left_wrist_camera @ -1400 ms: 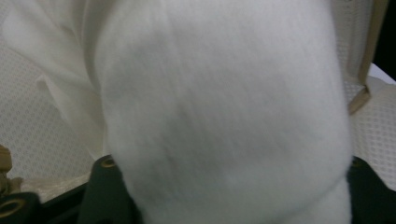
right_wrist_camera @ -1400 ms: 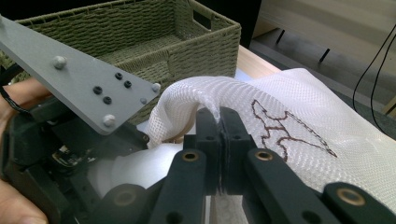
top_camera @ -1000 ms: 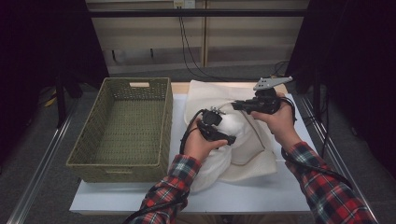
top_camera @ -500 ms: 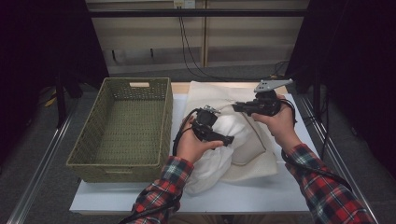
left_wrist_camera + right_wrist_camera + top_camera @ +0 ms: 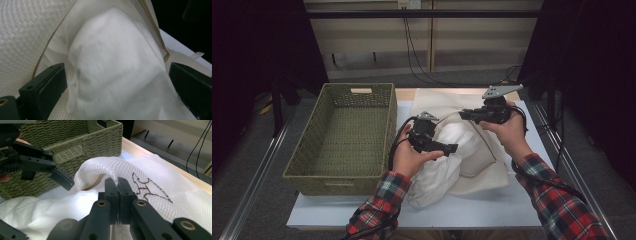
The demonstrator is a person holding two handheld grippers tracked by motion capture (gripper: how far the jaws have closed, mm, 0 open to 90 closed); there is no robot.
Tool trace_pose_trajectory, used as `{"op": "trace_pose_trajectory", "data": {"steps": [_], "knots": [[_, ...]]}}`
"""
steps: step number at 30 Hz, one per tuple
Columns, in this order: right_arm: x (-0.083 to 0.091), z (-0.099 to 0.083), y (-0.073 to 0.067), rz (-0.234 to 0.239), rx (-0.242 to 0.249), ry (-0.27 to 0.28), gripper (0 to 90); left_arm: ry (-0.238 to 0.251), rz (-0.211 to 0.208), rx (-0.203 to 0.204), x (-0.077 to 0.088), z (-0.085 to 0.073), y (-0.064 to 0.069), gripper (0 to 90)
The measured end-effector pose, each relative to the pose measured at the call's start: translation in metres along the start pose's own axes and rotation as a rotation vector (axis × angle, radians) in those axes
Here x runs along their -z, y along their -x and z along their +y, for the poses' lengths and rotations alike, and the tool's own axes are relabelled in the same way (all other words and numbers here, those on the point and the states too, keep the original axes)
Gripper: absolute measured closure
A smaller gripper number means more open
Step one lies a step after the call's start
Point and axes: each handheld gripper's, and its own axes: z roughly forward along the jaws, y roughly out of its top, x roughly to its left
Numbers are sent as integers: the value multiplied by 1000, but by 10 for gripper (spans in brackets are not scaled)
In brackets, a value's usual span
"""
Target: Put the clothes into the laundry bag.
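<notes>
Since the earlier high views the left gripper (image 5: pixel 451 148) has drawn back a little toward the wicker basket (image 5: pixel 343 135) and lifted slightly, and its jaws have just been opening: they now stand spread wide, with the bulging white cloth (image 5: pixel 117 70) between them but pressed by neither pad. The right gripper (image 5: pixel 117 185) has not moved; its jaws are pressed together, pinching a raised fold of the mesh bag's (image 5: pixel 160 182) rim. The cloth sits partly inside that bag, just ahead of the left gripper and below and to the left of the right one. Beyond the right gripper's tips, on the mesh, runs a dark brown stitched outline; it cannot be read as lettering. No brand name or label is legible.
</notes>
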Motion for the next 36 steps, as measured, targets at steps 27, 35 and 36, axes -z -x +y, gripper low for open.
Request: {"op": "trace_pose_trajectory", "data": {"steps": [27,35,36], "knots": [[1,4,0,-6,7,-5,884,-147,-9,-16,-35,-49,8,316],[4,4,-2,-6,10,-3,884,-203,18,4,-39,-48,18,582],[4,4,-3,-5,11,-4,884,-206,23,3,-39,-46,19,589]]}}
